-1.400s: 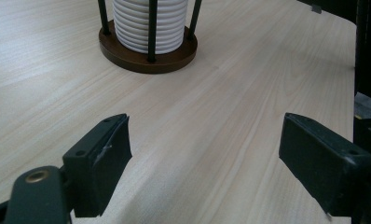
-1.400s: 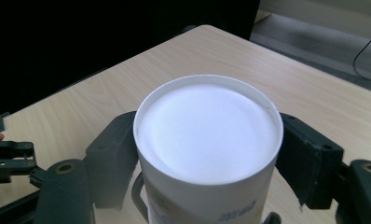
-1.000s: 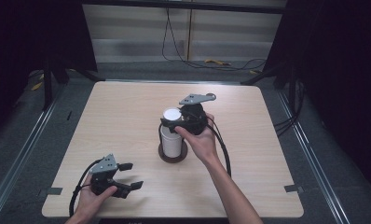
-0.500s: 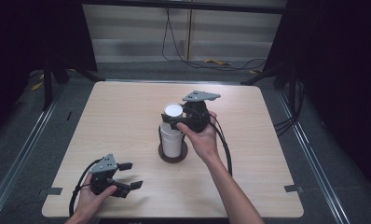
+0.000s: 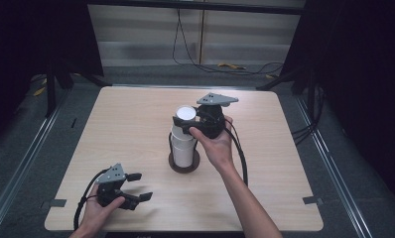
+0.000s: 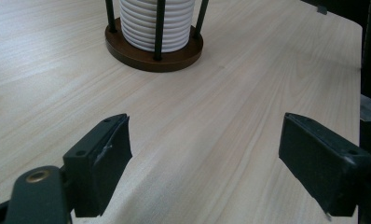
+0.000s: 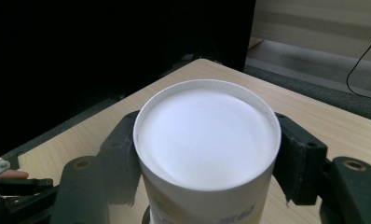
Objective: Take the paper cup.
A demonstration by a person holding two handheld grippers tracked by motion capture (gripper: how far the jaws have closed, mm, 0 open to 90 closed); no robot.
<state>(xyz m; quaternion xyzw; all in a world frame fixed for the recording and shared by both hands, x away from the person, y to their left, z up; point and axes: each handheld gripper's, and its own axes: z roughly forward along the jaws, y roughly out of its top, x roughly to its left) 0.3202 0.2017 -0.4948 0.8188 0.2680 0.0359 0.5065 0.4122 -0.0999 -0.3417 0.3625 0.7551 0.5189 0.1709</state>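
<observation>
A stack of white ribbed cups (image 5: 183, 148) (image 6: 176, 25) stands upside down in a holder with a round brown base (image 5: 184, 167) (image 6: 146, 55) and thin black rods, at the table's middle. My right gripper (image 5: 186, 125) (image 7: 207, 161) is shut on the top white cup (image 5: 186, 113) (image 7: 207, 135), one jaw pressed on each side of it, and holds it a little above the stack. My left gripper (image 5: 137, 187) (image 6: 204, 172) rests open near the front left edge, nothing between its jaws, pointing toward the holder.
The light wooden table (image 5: 111, 129) has bare surface all around the holder. Cables trail from both grippers across the table. Dark frame posts (image 5: 50, 74) stand off its back left corner, and metal rails run along both sides on the floor.
My right gripper has risen slightly with the top cup in its jaws, drawing it up off the stack. The left gripper has stayed put.
</observation>
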